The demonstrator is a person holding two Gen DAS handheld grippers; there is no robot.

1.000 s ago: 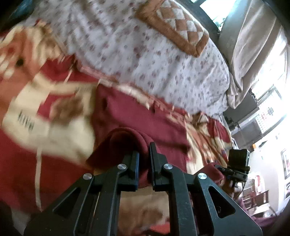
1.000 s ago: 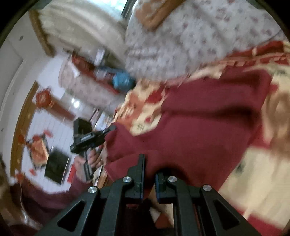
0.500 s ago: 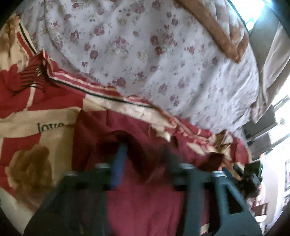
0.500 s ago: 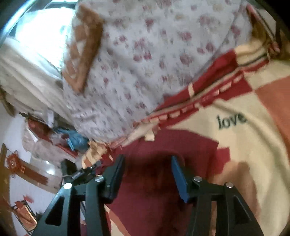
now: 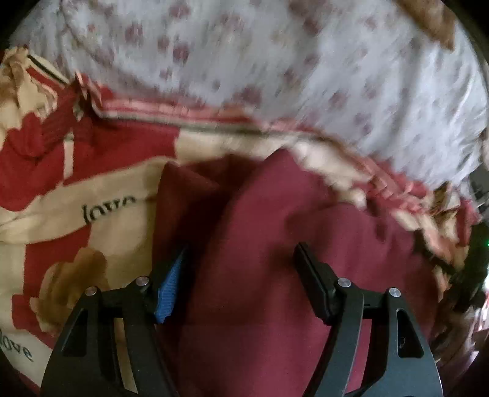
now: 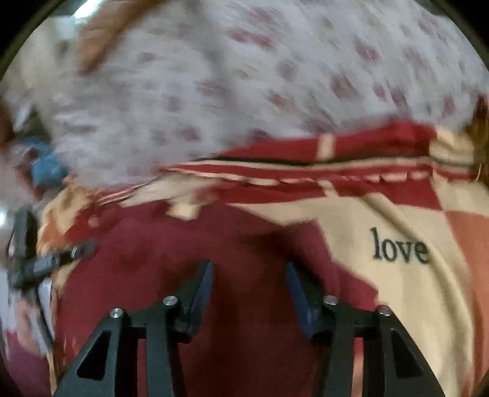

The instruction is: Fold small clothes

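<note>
A dark red garment [image 5: 275,232] lies on a red and cream blanket printed with "love" [image 5: 101,226]. In the left wrist view my left gripper [image 5: 241,256] is open just above the garment, its jaws wide apart and empty. In the right wrist view the same garment [image 6: 171,253] lies under my right gripper [image 6: 249,268], which is open and empty too. The left gripper shows at the left edge of the right wrist view [image 6: 36,262]. Both views are blurred.
The blanket [image 6: 397,299] covers the near part of a bed. Behind it lies a white quilt with small red flowers [image 5: 275,67], also in the right wrist view [image 6: 244,76]. A brown patterned cushion [image 5: 434,18] sits at the far right.
Both grippers were shut on the garment a second ago. They have let it go and opened, and the garment now lies on the blanket.
</note>
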